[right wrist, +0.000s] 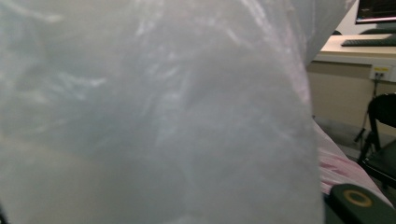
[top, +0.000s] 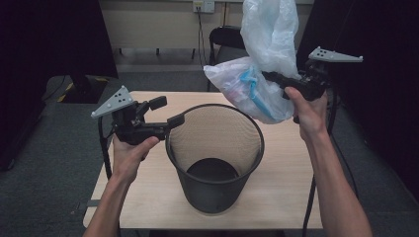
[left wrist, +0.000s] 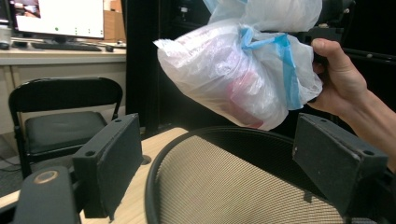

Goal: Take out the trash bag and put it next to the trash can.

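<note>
A black mesh wastebasket (top: 213,190) stands upright in the middle of the wooden table (top: 286,173). My left gripper (top: 167,111) is at its left rim with the jaws wide open. In the left gripper view the basket's rim (left wrist: 150,186) runs between the two jaws without either pad touching it. My right gripper (top: 272,77) is shut on a white plastic bag (top: 257,84) with a blue drawstring, held in the air above the basket's far right rim. The bag (left wrist: 233,74) looks stuffed, with something reddish inside. Up close, the bag (right wrist: 154,116) hides the right jaws.
A black folding chair (top: 225,37) stands behind the table, and it appears again as a chair (left wrist: 60,121) at the left. A desk with a monitor and keyboard (left wrist: 60,46) lies beyond. Dark curtains flank the room. Cables trail from both grippers over the table edges.
</note>
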A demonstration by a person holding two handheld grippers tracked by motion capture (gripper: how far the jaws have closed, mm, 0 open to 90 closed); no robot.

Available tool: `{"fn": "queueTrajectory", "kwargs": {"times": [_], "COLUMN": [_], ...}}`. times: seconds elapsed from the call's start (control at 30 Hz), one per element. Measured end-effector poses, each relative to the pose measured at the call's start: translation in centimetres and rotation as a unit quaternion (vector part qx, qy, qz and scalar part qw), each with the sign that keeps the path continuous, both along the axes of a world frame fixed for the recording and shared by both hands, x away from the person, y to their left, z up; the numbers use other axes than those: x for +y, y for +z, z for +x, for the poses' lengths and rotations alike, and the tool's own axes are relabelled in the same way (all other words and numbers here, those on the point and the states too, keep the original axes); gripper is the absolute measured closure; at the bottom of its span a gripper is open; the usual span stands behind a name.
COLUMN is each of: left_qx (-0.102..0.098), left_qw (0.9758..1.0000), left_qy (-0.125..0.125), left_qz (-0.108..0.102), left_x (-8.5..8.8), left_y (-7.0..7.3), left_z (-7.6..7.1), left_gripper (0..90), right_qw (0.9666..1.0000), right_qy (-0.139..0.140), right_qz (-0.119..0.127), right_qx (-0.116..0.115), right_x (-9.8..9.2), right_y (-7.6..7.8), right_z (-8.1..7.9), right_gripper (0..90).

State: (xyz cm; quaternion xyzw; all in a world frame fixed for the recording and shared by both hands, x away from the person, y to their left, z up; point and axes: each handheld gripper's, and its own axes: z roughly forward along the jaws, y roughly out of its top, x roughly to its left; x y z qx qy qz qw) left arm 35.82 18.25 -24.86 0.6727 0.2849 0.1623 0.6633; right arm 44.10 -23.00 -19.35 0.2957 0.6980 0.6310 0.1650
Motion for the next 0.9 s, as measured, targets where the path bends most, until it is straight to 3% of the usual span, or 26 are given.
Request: {"fn": "queueTrajectory", "kwargs": {"times": [0.13,0.23,0.3,0.53,0.67,0.77,0.9], "left_qx": [-0.001,-0.006,-0.006,0.007,0.037,0.041,0.045], "left_qw": [1.0000,0.9999,0.9999,0.9999,0.9992,0.9979,0.9965], "left_qy": [0.001,-0.007,-0.012,0.006,0.012,0.041,0.067], "left_qz": [0.009,-0.005,-0.003,0.005,0.014,0.028,0.024], "left_x": [0.1,0.3,0.5,1.2,1.5,1.8,2.4], "left_y": [-0.4,-0.8,-1.0,-1.7,-2.3,-2.9,-3.8], "left_z": [0.0,0.0,0.0,0.0,0.3,0.4,0.4], "left_gripper": [15.2,15.2,15.2,15.2,15.9,17.2,18.3], "right_qw": [0.9998,0.9996,0.9994,0.9979,0.9966,0.9956,0.9942], "right_qy": [-0.012,-0.019,-0.024,-0.047,-0.057,-0.059,-0.060], "right_qz": [-0.011,-0.013,-0.010,-0.008,-0.016,-0.028,-0.036], "right_qx": [0.008,0.017,0.023,0.043,0.057,0.066,0.081], "right_x": [-0.2,-0.3,-0.5,-2.0,-2.9,-3.2,-3.4], "right_y": [-0.8,-1.8,-2.6,-5.6,-7.4,-8.8,-10.9], "right_z": [0.7,1.3,1.5,1.8,1.8,1.8,1.7], "right_gripper": [86.4,86.5,86.4,86.5,86.5,86.6,86.5]}}
